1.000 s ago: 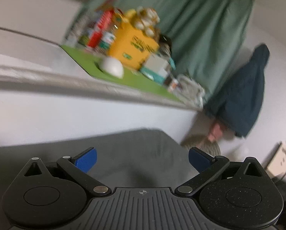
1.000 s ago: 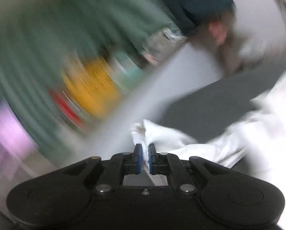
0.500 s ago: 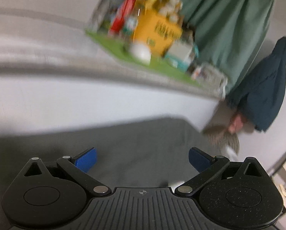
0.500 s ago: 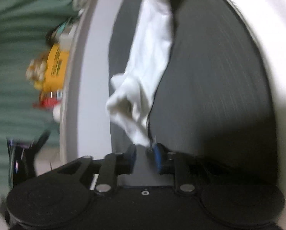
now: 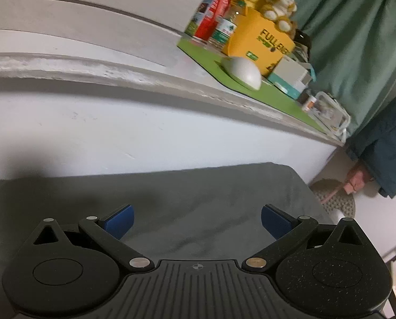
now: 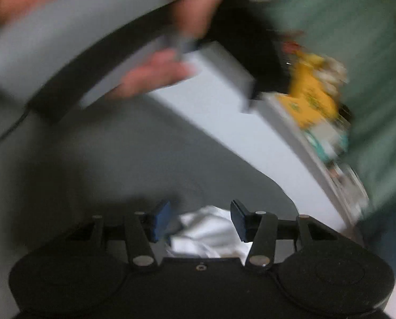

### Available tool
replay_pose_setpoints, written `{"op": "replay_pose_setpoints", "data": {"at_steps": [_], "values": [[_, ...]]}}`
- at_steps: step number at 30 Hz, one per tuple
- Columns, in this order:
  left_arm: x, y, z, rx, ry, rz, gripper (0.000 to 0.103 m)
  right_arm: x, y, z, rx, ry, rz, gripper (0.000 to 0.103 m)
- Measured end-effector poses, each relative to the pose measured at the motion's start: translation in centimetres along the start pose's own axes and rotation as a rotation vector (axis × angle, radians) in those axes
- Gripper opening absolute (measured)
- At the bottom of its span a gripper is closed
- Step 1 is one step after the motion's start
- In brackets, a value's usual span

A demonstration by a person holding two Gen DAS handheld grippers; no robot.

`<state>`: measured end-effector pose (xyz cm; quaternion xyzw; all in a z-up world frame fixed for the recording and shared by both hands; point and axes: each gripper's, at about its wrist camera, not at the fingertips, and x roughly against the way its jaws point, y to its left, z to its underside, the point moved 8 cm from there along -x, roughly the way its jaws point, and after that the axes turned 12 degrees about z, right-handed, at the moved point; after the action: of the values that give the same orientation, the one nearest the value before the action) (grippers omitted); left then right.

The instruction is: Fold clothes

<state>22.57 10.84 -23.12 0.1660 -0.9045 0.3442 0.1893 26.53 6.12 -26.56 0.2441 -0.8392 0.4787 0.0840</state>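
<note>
One white cloth [image 6: 207,232] lies crumpled on the gray blanket [image 5: 198,191], between the fingers of your right gripper [image 6: 200,222], which stand apart and hold nothing. Your left gripper [image 5: 196,219] is wide open over bare blanket. One hand [image 6: 155,75] shows, blurred, above.

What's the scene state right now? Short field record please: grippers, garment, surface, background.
left gripper: open, empty, over the grey mat
right gripper: open, white garment bunched just below and between its fingers, not clamped
surface: grey mat against a white wall
background: ledge with green pad, yellow box, plush toy; green curtain
image quality: right wrist view motion-blurred
</note>
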Motion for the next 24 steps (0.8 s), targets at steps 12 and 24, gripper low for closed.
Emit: {"op": "replay_pose_setpoints", "data": {"at_steps": [12,24], "values": [[1.5,2.0,-0.4,0.061,-0.055,-0.011,0.102,-4.4,-3.3,2.4,-0.351,0.203,-0.026,0.010],[4.4,4.8,-2.8,0.126,-0.234,-0.106,0.102,-8.7,-8.6,-2.6,-1.701,0.104,-0.453,0.009]]}}
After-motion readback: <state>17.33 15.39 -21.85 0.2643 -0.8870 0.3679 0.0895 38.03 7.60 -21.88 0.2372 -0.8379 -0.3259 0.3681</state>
